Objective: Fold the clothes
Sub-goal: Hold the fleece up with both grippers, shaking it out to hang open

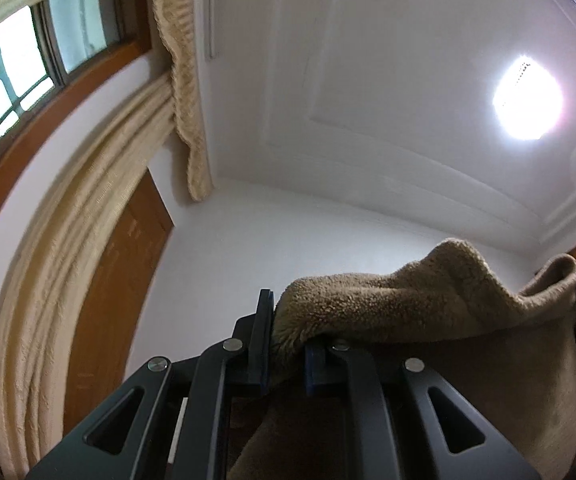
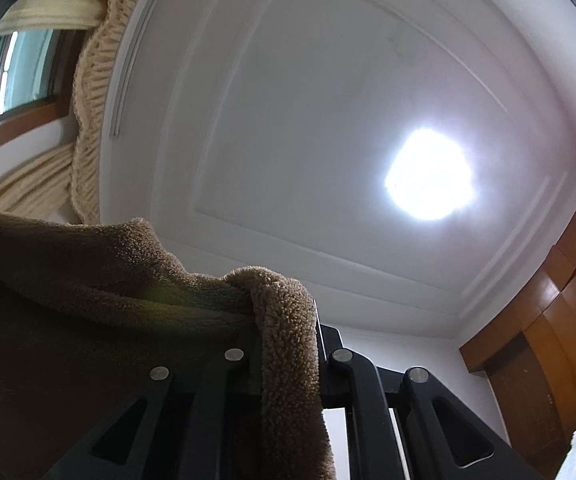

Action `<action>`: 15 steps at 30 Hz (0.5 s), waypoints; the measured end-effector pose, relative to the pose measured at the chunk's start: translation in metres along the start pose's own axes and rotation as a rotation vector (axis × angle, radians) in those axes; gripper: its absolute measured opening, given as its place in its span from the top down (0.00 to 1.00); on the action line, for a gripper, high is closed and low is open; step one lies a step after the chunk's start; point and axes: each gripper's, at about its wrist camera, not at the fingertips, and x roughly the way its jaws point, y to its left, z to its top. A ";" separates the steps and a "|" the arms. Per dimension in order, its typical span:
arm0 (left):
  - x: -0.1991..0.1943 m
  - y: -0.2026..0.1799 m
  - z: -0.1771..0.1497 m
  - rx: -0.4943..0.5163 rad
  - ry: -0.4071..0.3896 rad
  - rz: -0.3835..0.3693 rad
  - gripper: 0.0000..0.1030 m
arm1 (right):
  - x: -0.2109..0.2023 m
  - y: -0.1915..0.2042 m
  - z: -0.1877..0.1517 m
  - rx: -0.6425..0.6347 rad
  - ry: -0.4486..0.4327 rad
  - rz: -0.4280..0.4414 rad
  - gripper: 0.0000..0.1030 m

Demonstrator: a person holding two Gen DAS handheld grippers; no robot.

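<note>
Both grippers pointed up toward the white ceiling [image 1: 368, 80] when we looked along them. We saw the left gripper [image 1: 288, 344] with its fingers drawn narrow, pinching an edge of the brown fleece garment [image 1: 408, 300]; the cloth ran off to the right and hung down in front of the linkage. The right gripper [image 2: 288, 344] was likewise nearly closed, clamped on a fold of the same garment, which draped over its left finger and spread away to the left. So we had the fleece held up in the air between our two hands. A bright ceiling lamp [image 2: 428, 176] glared above. Beige curtains [image 1: 67, 260] hung by a window [image 1: 11, 60], and a wooden wardrobe [image 2: 548, 340] stood at the right.
</note>
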 end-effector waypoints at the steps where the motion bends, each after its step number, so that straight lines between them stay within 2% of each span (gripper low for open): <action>1: 0.003 -0.001 -0.002 -0.006 0.019 -0.014 0.85 | 0.002 -0.002 -0.001 -0.008 0.012 -0.008 0.89; 4: 0.004 -0.006 -0.006 -0.003 0.037 -0.018 0.83 | 0.009 -0.006 -0.005 -0.036 0.042 -0.027 0.89; 8: -0.001 -0.007 -0.005 -0.010 0.011 0.028 0.81 | 0.008 -0.006 -0.005 -0.055 0.053 -0.029 0.89; 12: -0.013 0.007 0.007 -0.044 -0.032 0.132 0.81 | -0.002 0.006 -0.001 -0.050 0.057 0.044 0.89; 15: -0.021 0.015 0.013 -0.073 -0.052 0.190 0.81 | -0.008 0.016 -0.001 -0.039 0.071 0.134 0.89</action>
